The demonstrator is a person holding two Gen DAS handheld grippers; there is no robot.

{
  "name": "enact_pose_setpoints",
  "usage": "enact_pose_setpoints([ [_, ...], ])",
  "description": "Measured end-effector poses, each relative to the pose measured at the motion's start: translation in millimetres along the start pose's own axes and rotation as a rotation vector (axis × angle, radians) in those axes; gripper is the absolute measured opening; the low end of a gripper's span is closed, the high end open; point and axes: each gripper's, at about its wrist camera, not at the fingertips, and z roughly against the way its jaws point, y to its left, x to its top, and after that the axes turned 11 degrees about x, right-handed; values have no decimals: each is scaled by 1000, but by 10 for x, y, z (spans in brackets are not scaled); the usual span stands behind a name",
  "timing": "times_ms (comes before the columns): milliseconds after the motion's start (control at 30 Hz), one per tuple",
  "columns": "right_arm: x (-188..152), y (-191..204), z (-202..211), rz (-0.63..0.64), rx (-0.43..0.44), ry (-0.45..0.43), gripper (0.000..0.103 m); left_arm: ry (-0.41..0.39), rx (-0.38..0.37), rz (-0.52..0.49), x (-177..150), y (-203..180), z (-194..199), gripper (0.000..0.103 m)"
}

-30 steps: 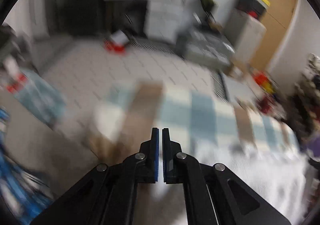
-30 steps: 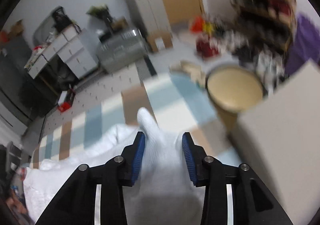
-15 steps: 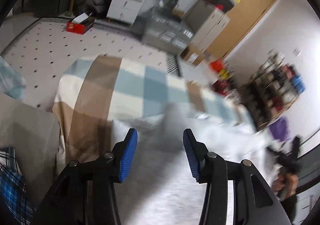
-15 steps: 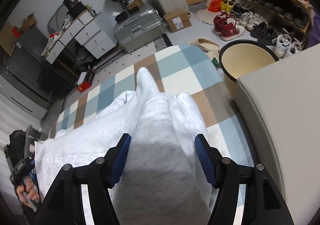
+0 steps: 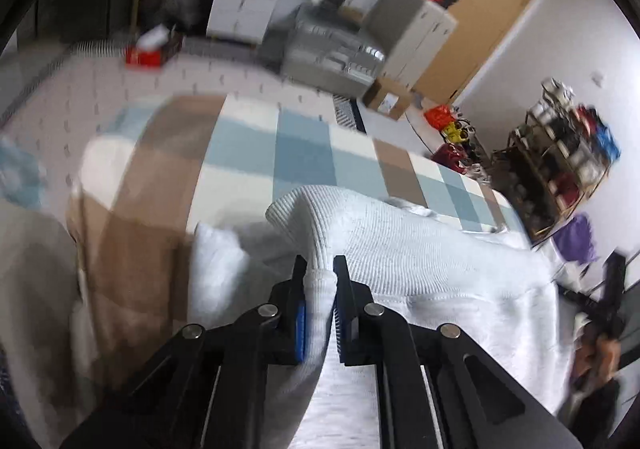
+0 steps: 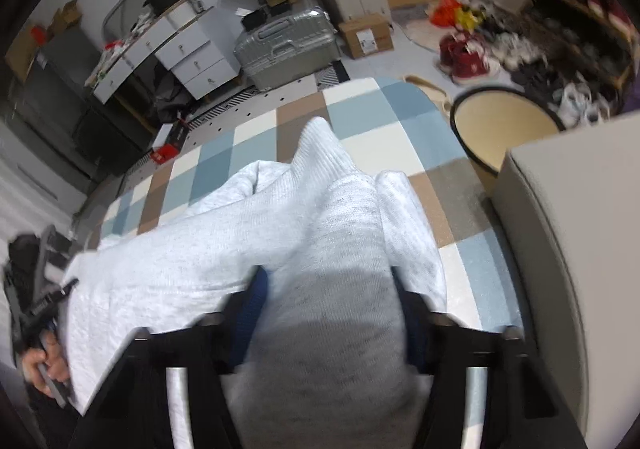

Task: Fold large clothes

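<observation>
The left hand-held gripper (image 5: 320,269), spread wide half a second ago, has now pinched a ribbed edge of the pale grey knitted sweatshirt (image 5: 400,249) lying on the checked blue, brown and cream rug (image 6: 260,137), while the right hand-held gripper (image 6: 332,289) stays wide open around a bunched fold, gripping nothing, so a fold looks imminent.

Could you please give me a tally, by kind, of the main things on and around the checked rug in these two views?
Light grey garment: 1
Checked rug: 1
Silver suitcase: 1
Cardboard box: 1
Round beige tub: 1
Grippers, left and right: 2
Total: 7
</observation>
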Motion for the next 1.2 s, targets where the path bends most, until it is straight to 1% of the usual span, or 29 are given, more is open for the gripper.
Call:
enact_pose_setpoints([
  [33, 4, 60, 83, 26, 22, -23, 4, -30, -4, -23, -7, -38, 82, 4],
  [100, 3, 200, 367, 93, 72, -141, 4, -91, -54, -8, 30, -13, 304, 4],
  [133, 13, 275, 555, 118, 121, -218, 4, -120, -75, 10, 74, 33, 399, 3],
  [167, 28, 319, 665, 122, 150, -264, 4, -141, -87, 28, 113, 79, 479, 3],
  [200, 76, 365, 769, 114, 154, -310, 4, -154, -91, 48, 166, 122, 537, 3],
  [267, 186, 405, 765, 90, 109, -337, 5, -158, -57, 69, 275, 179, 488, 4],
  [300, 238, 401, 667, 75, 81, -329, 8, -148, -23, 79, 306, 200, 397, 4],
  [333, 274, 378, 533, 52, 44, -299, 24, -110, 27, 82, 314, 209, 243, 6],
  [367, 293, 341, 371, 20, -20, -251, 53, -61, 83, 81, 268, 222, 95, 11],
  [400, 273, 285, 223, -14, -94, -200, 64, 12, 147, 83, 229, 226, -70, 14],
  [433, 243, 248, 158, -32, -144, -173, 66, 82, 183, 84, 164, 238, -188, 23],
  [467, 163, 207, 136, -42, -170, -143, 66, 130, 195, 103, 104, 254, -209, 27],
  [500, 115, 186, 147, -38, -164, -119, 66, 131, 174, 105, 36, 274, -175, 30],
  [533, 32, 160, 183, -23, -142, -89, 70, 126, 164, 97, -31, 293, -103, 41],
  [567, -64, 166, 216, -4, -124, -62, 77, 122, 159, 95, -102, 317, -19, 54],
  [633, -284, 114, 314, 33, -137, -15, 84, 121, 124, 88, -245, 348, 116, 62],
  [667, -425, 64, 364, 44, -145, 15, 84, 133, 108, 68, -329, 340, 160, 63],
  [733, -648, -51, 413, 31, -116, 65, 84, 156, 98, 18, -456, 283, 176, 63],
  [767, -719, -82, 411, 15, -106, 70, 84, 155, 105, -7, -514, 266, 157, 63],
  [833, -892, -161, 384, 10, -95, 93, 84, 113, 121, -48, -630, 232, 114, 63],
  [867, -948, -151, 369, 23, -92, 99, 84, 82, 119, -52, -639, 231, 129, 58],
  [900, -1010, -141, 354, 40, -85, 104, 84, 60, 121, -63, -637, 213, 153, 50],
  [933, -1062, -138, 343, 44, -73, 108, 83, 58, 132, -90, -659, 197, 167, 32],
  [967, -1086, -114, 347, 62, -81, 95, 79, 51, 149, -132, -698, 171, 213, 18],
  [1000, -1120, -70, 348, 89, -80, 102, 76, 37, 167, -173, -727, 138, 238, 15],
  [1033, -1129, -46, 345, 110, -76, 114, 66, 44, 165, -183, -723, 164, 257, 10],
  [1067, -1154, -11, 356, 120, -63, 129, 55, 52, 158, -186, -728, 190, 281, 9],
  [1167, -1262, 88, 373, 162, -77, 145, 48, 55, 144, -185, -812, 257, 342, 8],
  [1200, -1315, 116, 388, 172, -80, 143, 47, 52, 145, -190, -834, 267, 358, 8],
])
